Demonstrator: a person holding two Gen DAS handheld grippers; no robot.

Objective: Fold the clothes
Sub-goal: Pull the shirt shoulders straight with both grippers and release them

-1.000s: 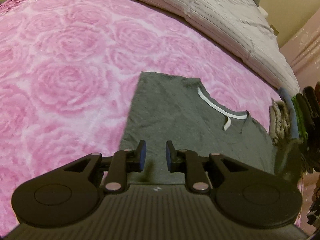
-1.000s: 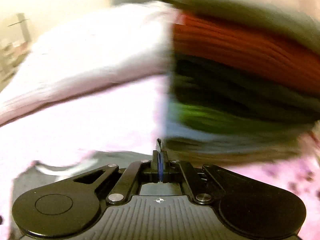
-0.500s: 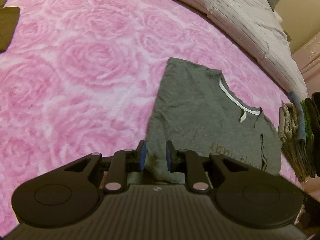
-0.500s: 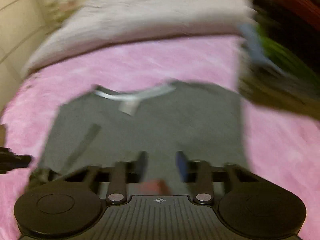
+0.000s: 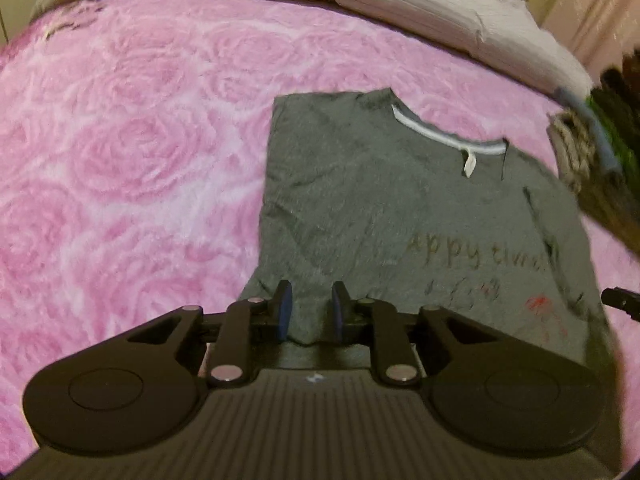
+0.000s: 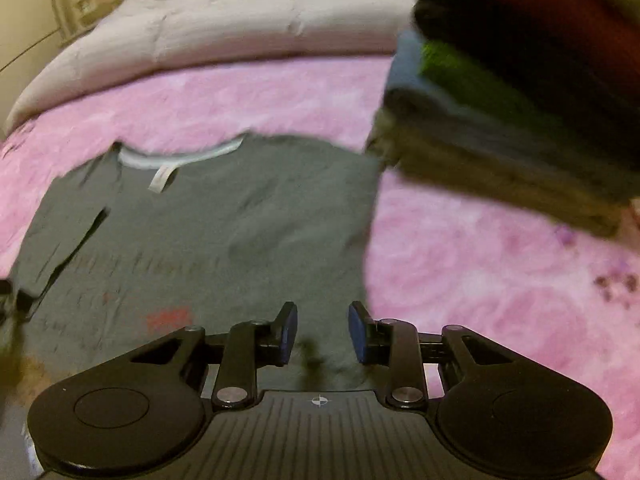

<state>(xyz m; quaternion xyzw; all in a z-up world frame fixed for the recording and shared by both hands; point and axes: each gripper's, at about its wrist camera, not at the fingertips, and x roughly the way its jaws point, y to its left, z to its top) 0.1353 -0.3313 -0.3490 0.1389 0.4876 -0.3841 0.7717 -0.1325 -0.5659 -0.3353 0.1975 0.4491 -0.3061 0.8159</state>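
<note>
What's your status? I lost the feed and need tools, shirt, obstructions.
Left tool opening, right tool open, both empty over the near hem. Gray shirt flat on pink blanket, sides folded in. Folded stack beside the shirt's far corner.

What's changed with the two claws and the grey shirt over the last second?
The right claw swung away from the stack of folded clothes, opened, and came down over the grey shirt at its near edge. The left claw is opening a little over the shirt's near corner. The shirt stayed flat on the pink blanket, unheld.
</note>
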